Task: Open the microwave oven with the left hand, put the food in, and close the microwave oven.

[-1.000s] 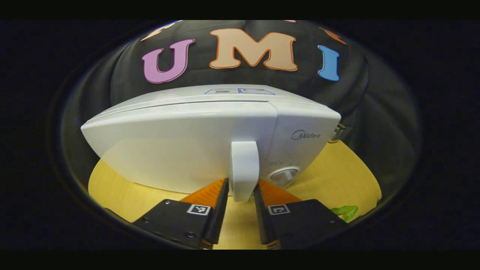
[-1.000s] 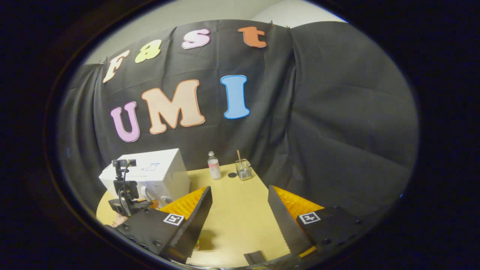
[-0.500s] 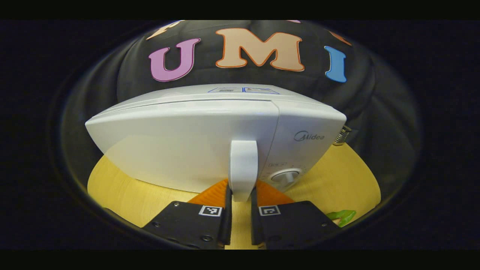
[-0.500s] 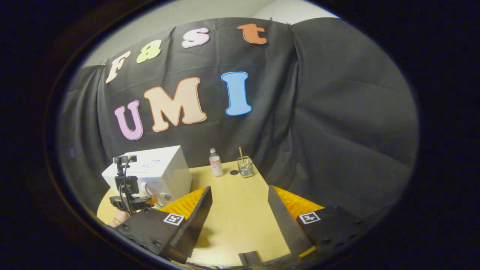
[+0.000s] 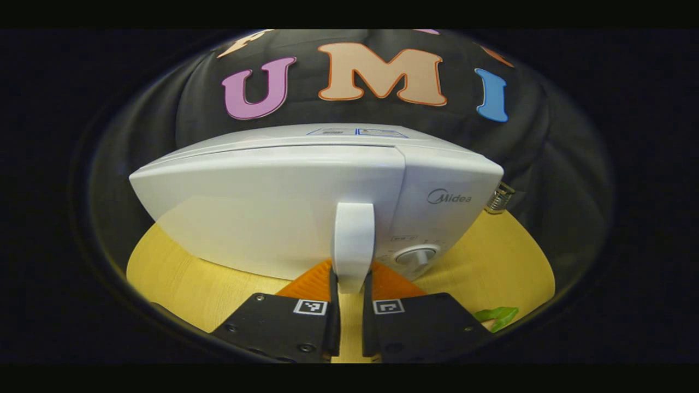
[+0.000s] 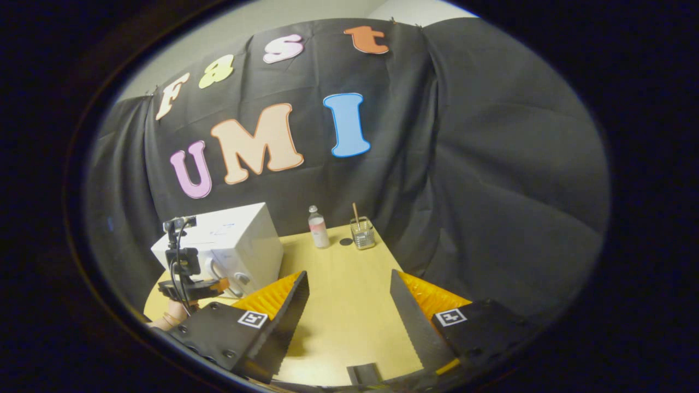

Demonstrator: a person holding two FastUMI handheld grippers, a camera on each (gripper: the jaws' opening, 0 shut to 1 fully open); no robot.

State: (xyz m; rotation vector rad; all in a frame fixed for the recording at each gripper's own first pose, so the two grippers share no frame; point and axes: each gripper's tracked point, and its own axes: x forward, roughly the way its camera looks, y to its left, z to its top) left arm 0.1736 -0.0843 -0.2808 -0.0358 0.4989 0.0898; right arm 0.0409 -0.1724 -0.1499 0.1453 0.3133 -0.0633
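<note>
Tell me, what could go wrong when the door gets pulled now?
1. The left gripper pinches only the bottom end of the handle, so it might slip off.
2. The door looks fully shut; a hard tug could drag the microwave across the table instead of opening it.

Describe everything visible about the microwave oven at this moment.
The white, glossy box-shaped microwave oven stands upright on the yellow wooden table, door shut. Its white vertical door handle is clamped between the left claw fingers. Right of the door sits a control panel with a round white dial. In the right gripper view it stands at the table's left side.
</note>
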